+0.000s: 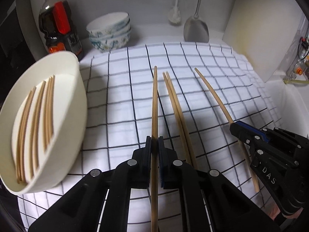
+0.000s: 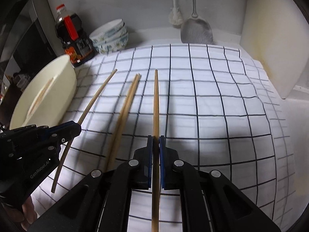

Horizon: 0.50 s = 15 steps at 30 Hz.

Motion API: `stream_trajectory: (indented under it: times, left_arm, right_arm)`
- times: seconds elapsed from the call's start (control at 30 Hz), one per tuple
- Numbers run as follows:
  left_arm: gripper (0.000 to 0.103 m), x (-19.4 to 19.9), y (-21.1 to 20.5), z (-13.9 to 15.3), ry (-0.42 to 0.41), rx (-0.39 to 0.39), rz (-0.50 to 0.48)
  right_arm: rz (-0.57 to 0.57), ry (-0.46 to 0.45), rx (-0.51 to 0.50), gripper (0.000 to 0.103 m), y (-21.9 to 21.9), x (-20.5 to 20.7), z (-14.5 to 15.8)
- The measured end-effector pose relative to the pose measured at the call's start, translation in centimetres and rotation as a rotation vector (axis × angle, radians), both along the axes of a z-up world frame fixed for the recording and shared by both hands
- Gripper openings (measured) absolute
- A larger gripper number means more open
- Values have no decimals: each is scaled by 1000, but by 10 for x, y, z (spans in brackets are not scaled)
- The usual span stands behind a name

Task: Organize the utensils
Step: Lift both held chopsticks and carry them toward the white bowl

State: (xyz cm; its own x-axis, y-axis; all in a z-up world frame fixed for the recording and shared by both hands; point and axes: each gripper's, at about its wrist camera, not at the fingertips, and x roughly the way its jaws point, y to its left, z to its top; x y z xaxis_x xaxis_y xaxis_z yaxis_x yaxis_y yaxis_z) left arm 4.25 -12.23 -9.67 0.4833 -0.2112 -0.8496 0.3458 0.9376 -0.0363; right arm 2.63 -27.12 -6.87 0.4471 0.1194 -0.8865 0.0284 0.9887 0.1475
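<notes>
We have one chopstick [image 1: 154, 104] clamped in the left gripper [image 1: 154, 145], jaws closed tight on it, tip pointing away over the cloth. The right gripper [image 2: 156, 145] is shut on a second chopstick [image 2: 155, 104] the same way. Between the two, a loose pair of chopsticks [image 1: 174, 104] lies on the cloth, touching along their length.

What we cannot see: the near ends of both held sticks run out of frame beneath the gripper bodies, and the near end of the loose pair is hidden behind the left gripper's finger. The white oval tray [image 1: 77, 96] is blurred; we make out several chopsticks [image 1: 36, 116] lying lengthwise in it, their count uncertain.

The surface is a white cloth with a dark grid [image 1: 202, 67], wrinkled, spread over a pale counter against a grey wall. The tray sits at its left edge. Behind it stand a dark sauce bottle with a red cap [image 1: 58, 21] and stacked patterned bowls [image 1: 110, 32]. A white brush [image 1: 174, 13] and a metal spatula [image 1: 196, 29] hang at the wall, and a pale cutting board [image 1: 258, 32] leans at the right.
</notes>
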Motion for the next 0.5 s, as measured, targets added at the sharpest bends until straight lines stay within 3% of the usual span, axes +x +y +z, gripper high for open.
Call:
stream_trajectory:
  times: [0.5]
  left_arm:
    - [7, 7, 76, 73, -109, -65, 59]
  right_arm:
    - [67, -104, 17, 6, 67, 21, 68]
